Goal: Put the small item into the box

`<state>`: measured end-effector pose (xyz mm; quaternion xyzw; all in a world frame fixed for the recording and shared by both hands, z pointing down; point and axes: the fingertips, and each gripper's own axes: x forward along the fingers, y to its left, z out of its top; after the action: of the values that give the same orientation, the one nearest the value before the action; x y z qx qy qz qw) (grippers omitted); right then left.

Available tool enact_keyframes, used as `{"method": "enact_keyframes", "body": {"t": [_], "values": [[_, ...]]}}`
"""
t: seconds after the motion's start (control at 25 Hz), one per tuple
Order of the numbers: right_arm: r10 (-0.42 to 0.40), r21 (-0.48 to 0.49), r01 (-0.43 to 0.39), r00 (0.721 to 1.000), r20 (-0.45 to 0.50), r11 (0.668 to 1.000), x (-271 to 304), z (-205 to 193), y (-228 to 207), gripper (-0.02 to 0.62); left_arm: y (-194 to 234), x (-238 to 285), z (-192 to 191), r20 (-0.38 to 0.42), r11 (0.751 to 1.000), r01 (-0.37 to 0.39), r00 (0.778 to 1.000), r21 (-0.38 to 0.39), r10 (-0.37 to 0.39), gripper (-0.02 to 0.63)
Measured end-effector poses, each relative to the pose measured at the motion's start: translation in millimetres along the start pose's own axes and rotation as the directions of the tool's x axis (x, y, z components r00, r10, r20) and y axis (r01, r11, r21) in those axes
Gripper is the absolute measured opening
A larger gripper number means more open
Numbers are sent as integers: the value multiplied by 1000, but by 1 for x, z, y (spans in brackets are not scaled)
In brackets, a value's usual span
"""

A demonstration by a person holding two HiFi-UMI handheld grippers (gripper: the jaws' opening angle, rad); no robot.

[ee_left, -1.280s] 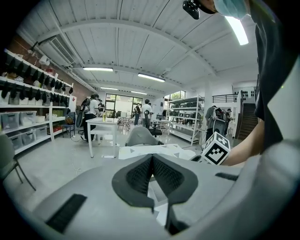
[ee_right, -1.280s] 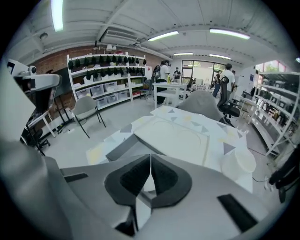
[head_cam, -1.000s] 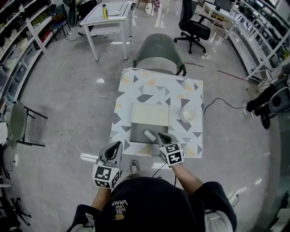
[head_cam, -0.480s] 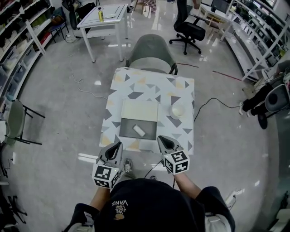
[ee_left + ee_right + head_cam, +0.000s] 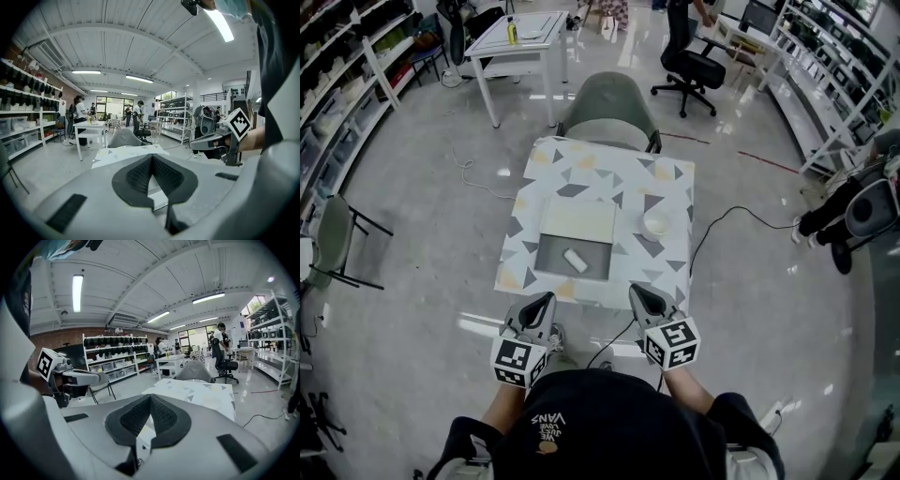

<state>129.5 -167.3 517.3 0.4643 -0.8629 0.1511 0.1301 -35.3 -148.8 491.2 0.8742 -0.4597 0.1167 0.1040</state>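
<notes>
left gripper [image 5: 542,305] and right gripper [image 5: 637,295] hover empty, jaws pressed together, short of the tabletop [image 5: 666,187]; ahead between them the small item [image 5: 575,261] lies inside the box [image 5: 551,253]. any retreat should avoid bumping it.

The small item [image 5: 575,260] in the box [image 5: 548,255] is only a whitish oblong in the head view; what it is cannot be told. The round white object [image 5: 655,224] on the table [image 5: 675,187] is also too small to name. The table hides the front of the green chair [image 5: 609,105]. The left gripper [image 5: 152,158] and the right gripper [image 5: 150,397] each cover the box with their own body in their views.
</notes>
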Motion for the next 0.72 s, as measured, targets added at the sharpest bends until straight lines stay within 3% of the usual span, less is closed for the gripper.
{"method": "enact_keyframes", "body": {"t": [0.72], "values": [[18,3,-19,997,75,1000,-92,-17,-13,0,-75,-11,-17,-10,1000,-6,1000,17,6,6]]}}
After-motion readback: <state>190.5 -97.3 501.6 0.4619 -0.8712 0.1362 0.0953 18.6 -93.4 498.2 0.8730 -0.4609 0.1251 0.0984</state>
